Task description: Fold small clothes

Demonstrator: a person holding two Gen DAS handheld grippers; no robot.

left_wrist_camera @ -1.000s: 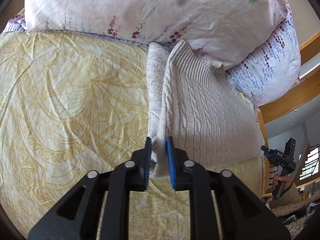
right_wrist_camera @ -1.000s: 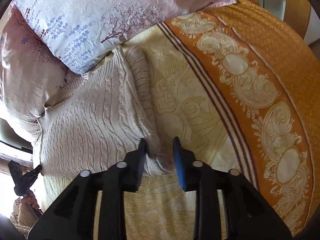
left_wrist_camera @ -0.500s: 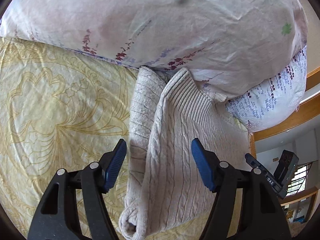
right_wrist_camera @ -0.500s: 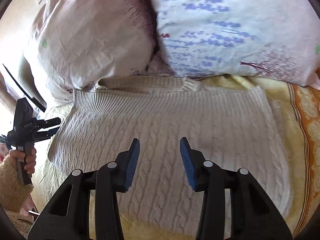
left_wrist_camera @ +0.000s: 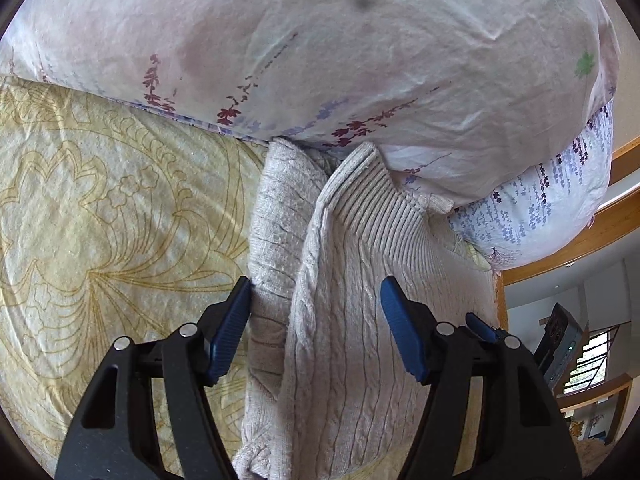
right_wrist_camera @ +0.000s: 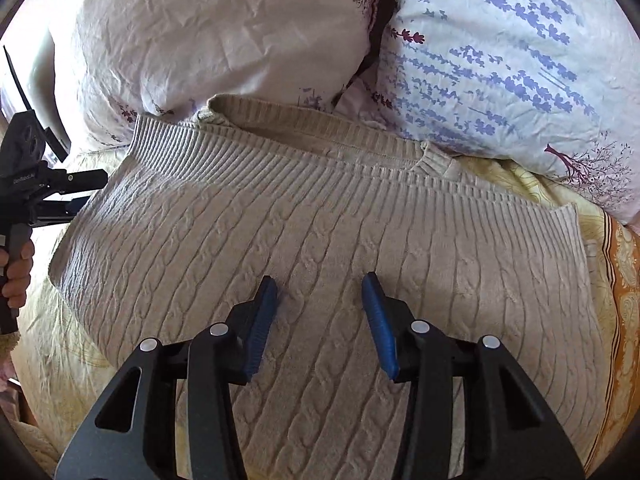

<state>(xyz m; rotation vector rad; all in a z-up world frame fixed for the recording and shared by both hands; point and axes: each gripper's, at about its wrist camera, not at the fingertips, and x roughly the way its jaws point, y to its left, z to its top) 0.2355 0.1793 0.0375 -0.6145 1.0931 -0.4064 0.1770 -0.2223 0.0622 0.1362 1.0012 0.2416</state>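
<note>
Whereas a second ago both tools were pinched near the sweater's lower corners, I now see the left hand-held gripper spread wide, its blue ribbed pads straddling the garment's folded edge and grasping nothing. The right hand-held gripper is likewise released, its fingers apart just above the middle of the knit; a second ago it was at the sweater's right edge, with the orange border of the bedspread filling its view. Both cameras have come much closer to the pillows.

The sweater is a cream cable-knit, thick and soft, with raised braided columns running down its body and a finer ribbed band along the top. It lies on the bed as a broad folded rectangle (one sleeve, plainer in weave, shows folded alongside the body in the left view), and its upper edge is tucked against the pillows.

Beneath it, the bedspread is pale yellow with a gold scrolling floral pattern and a slightly quilted surface. A crinkled white pillow printed with small maroon and lilac sprigs sits just beyond the sweater, and a second pillow with purple lavender stems leans beside it.
</note>
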